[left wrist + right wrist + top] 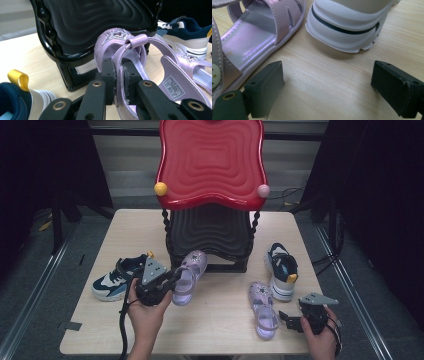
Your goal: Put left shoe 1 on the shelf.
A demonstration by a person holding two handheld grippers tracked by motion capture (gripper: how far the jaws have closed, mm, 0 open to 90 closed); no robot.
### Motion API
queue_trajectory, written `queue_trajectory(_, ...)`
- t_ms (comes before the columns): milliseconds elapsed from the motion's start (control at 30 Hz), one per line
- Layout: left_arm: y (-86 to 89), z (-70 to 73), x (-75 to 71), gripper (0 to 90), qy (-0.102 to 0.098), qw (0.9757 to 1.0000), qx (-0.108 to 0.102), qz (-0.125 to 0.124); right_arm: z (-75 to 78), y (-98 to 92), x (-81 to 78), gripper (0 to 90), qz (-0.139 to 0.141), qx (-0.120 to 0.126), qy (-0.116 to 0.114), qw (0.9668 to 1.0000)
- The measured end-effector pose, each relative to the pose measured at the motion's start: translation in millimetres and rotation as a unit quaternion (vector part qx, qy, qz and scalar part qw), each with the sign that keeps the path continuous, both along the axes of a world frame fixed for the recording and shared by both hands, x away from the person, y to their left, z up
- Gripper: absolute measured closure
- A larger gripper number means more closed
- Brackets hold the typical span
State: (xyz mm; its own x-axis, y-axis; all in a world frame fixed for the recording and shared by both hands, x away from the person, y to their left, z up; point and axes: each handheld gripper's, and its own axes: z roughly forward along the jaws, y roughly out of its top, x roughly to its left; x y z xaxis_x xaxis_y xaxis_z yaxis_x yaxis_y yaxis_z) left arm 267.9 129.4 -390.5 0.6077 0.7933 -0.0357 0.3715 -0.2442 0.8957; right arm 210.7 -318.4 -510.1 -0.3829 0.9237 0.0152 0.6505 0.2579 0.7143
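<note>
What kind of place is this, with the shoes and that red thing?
Probably a recording room or lab, not a home: dark curtains hang around one wooden table, cables trail on the floor, and children's shoes sit beside a red-and-black shoe rack while a person works handheld grippers.

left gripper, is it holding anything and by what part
Yes: the left gripper is shut on a purple sandal, pinching its heel strap. The right gripper is open and holds nothing.

A small white label (174,87) sits on the lilac sandal's (185,82) insole — its print too blurred to read
</note>
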Motion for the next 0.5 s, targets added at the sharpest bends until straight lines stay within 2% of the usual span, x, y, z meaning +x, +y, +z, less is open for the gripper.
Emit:
queue_trajectory(200, -5.8, 3.8, 4.1, 82.1, -0.013, 0.9999, 0.0, 0.001, 0.0, 0.0, 0.0, 10.4, 0.0, 0.0, 0.0, 1.0)
queue_trajectory(500, -13.2, 7.9, 7.6, 82.1, -0.028, 0.9993, -0.02, 0.013, -0.1, -0.1, 0.4, 10.3, 0.001, 0.0, -0.001, 1.0)
